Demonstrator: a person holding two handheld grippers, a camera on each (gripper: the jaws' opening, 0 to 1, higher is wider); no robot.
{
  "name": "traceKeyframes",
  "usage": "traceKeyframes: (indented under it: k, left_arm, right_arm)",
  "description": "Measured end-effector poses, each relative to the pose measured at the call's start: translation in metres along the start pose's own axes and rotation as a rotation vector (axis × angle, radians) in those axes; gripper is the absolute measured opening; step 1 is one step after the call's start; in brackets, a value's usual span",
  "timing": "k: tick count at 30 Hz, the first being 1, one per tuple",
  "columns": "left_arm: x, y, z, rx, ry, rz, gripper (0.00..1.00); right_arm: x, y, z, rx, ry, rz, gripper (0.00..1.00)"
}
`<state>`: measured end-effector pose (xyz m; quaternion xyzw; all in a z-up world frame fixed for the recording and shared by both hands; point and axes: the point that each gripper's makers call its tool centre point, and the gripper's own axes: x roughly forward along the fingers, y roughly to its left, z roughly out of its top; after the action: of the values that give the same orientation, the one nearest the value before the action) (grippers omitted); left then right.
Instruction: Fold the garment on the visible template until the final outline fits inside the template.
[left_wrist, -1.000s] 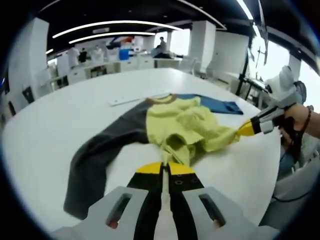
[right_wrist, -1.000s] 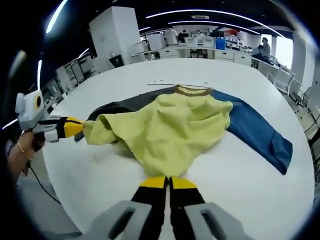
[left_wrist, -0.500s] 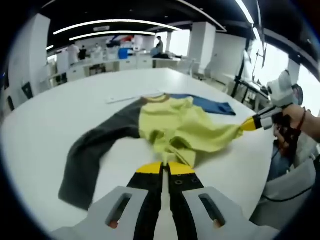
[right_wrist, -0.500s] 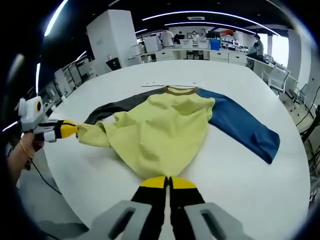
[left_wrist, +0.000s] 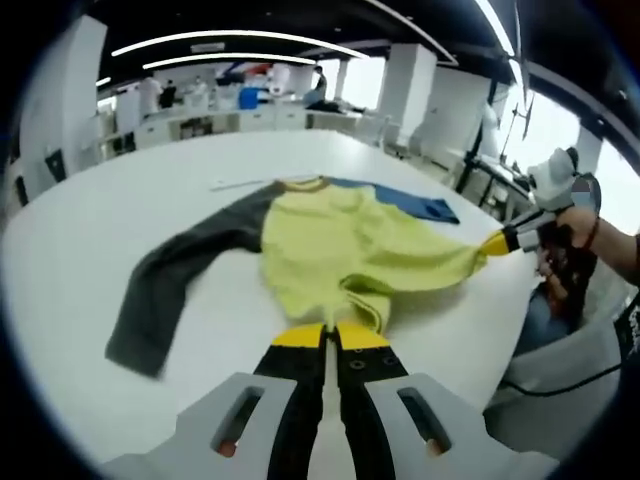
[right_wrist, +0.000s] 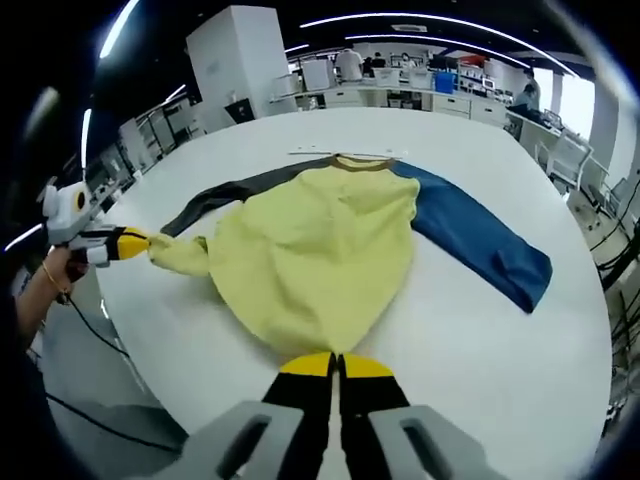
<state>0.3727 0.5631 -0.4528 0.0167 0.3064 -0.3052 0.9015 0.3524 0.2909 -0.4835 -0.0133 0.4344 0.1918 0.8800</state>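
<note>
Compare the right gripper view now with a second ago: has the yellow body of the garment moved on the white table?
Yes. The yellow body has been pulled flatter, its lower hem drawn toward the near table edge, judged against the brown collar.

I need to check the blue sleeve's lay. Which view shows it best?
The right gripper view: the blue sleeve lies flat, seen whole from shoulder to cuff. In the left gripper view the sleeve is a thin strip behind the yellow body.

White round table (right_wrist: 520, 370), office desks (right_wrist: 420, 100) behind, white pillar (right_wrist: 235, 50), ceiling light strips (left_wrist: 230, 40)
</note>
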Motion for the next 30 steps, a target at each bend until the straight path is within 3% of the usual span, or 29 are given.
traceKeyframes:
  k: [11,14,20,30]
  left_arm:
    - [-0.006,-0.002,-0.019,-0.003,0.041,0.014,0.00]
    - [-0.008,-0.002,-0.026,-0.009,0.057,0.021,0.00]
    - [-0.011,0.004,-0.039,-0.018,0.087,0.030,0.00]
    - [-0.014,-0.002,-0.061,-0.012,0.161,0.024,0.00]
  right_arm:
    - [-0.010,-0.008,-0.022,-0.018,0.054,0.016,0.00]
    - [-0.005,-0.028,-0.028,-0.027,0.074,-0.012,0.00]
    - [-0.007,-0.045,-0.043,-0.007,0.111,-0.029,0.00]
    - [-0.008,-0.048,-0.057,0.012,0.156,-0.013,0.00]
